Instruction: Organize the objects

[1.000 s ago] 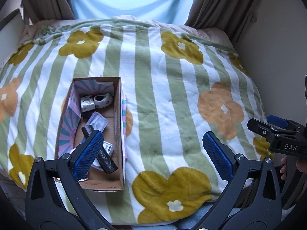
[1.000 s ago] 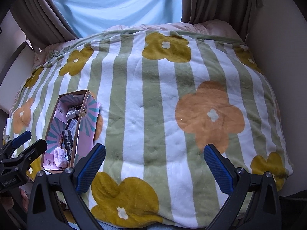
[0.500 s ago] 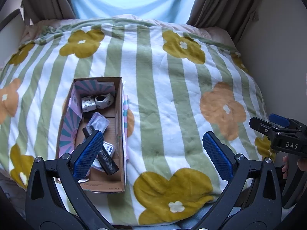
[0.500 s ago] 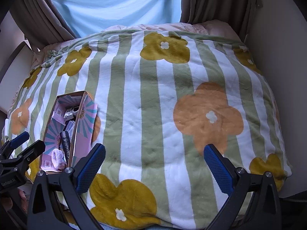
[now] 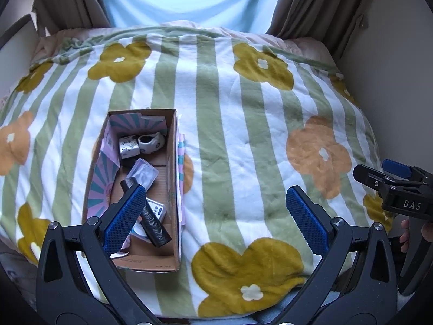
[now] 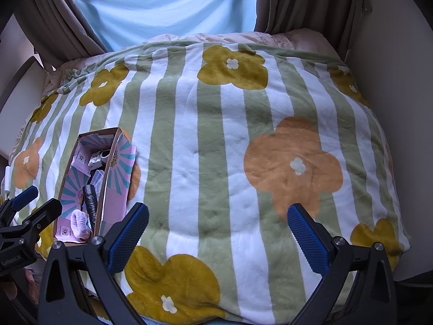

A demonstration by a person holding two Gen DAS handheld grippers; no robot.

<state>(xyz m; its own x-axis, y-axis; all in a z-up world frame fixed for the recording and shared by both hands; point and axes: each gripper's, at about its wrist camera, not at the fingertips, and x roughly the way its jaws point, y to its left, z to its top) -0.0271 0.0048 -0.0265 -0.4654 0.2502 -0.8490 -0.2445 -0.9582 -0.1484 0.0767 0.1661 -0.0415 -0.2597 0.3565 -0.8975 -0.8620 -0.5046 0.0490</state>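
Note:
An open cardboard box lies on the flowered, striped blanket at the left; it also shows in the right wrist view. In it lie a black tube, a clear packet, a patterned roll, a small white shoe-like item and a pink fuzzy item. My left gripper is open and empty, above the bed's near edge, its left finger over the box. My right gripper is open and empty over bare blanket right of the box.
The blanket covers the whole bed. A light blue sheet and brown curtains hang at the far end. A wall runs along the bed's right side. The right gripper shows at the left wrist view's right edge.
Both grippers have drifted slightly back and down from the bed, staying open. Nothing in the box has moved.

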